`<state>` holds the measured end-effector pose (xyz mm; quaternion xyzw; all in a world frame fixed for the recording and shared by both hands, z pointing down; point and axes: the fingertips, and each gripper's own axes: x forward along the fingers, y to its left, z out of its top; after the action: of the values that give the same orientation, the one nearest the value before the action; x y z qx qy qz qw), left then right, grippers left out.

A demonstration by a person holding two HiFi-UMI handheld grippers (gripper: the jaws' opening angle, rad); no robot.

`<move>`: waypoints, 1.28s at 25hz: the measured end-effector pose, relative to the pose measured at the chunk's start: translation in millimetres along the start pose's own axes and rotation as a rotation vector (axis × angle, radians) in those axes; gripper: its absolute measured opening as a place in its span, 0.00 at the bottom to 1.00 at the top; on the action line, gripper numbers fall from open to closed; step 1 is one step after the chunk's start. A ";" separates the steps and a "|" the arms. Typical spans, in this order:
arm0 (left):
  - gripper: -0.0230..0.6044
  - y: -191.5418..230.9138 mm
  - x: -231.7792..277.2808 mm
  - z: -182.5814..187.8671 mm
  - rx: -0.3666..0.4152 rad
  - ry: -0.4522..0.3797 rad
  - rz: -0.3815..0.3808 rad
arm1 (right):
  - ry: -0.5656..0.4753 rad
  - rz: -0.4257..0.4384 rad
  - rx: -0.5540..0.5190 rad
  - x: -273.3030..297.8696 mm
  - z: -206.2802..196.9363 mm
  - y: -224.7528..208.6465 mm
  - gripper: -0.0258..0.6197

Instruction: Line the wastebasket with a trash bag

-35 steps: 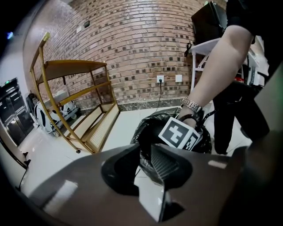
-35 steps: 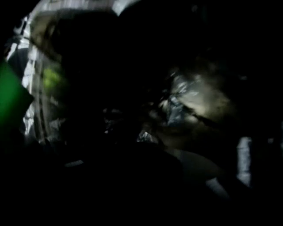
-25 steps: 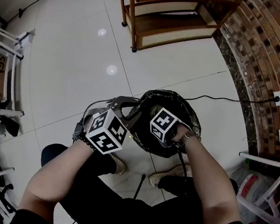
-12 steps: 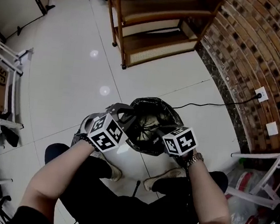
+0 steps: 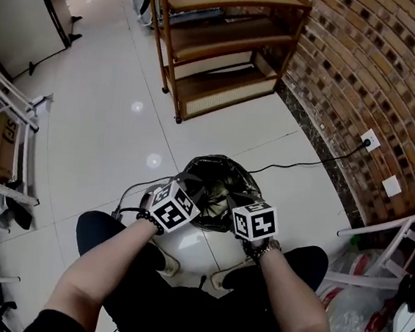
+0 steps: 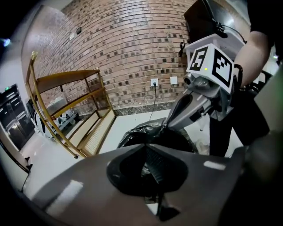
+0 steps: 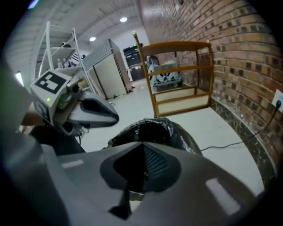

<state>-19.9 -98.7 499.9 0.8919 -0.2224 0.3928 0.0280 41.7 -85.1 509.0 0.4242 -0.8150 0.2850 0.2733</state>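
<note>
The bare left forearm (image 5: 101, 268) and bare right forearm (image 5: 282, 295) reach forward, wrists nearly side by side, each gripper slanting downward. Just ahead of and below the tips stands the round wastebasket (image 5: 213, 223), with the crinkled black plastic trash bag (image 5: 218, 174) sitting in its mouth. The right gripper (image 6: 168, 125) — jaws fully together — pinches a raised peak of the bag's near rim. The left gripper (image 7: 115, 117), just beside it, has just closed its jaws; I can make out nothing between them.
</note>
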 end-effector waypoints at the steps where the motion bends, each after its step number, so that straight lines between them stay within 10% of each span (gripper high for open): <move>1: 0.04 -6.1 0.5 0.8 -0.019 -0.007 0.000 | -0.010 -0.002 0.002 -1.2 0.0 3.2 0.04; 32: 0.04 -28.2 -24.3 4.2 -0.382 -0.139 0.078 | -0.097 -0.067 -0.069 -28.0 -4.8 32.6 0.04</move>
<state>-19.6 -65.2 483.2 0.8860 -0.3287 0.2819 0.1658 28.8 -51.1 485.5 0.4550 -0.8219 0.2266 0.2571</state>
